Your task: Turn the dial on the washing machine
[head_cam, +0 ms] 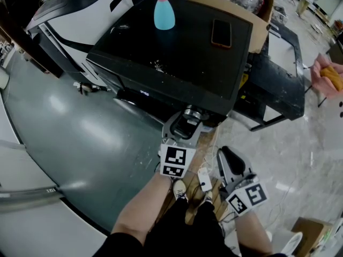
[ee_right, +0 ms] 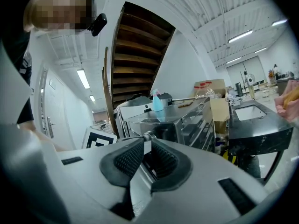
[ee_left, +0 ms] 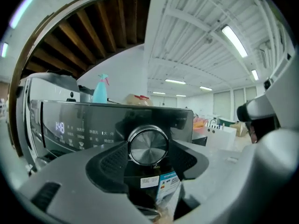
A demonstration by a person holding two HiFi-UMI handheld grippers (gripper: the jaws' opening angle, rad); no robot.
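Dial: round, brushed-silver knob, sitting on the dark front panel of the washing machine, right of the lit display. Left gripper is pointing fwd at the panel, jaws clamping the dial on both sides. Right gripper is hanging low, apart from the machine, jaws pressed together, nothing btwn. Display is showing "1:48"; sticker under the dial too small to read
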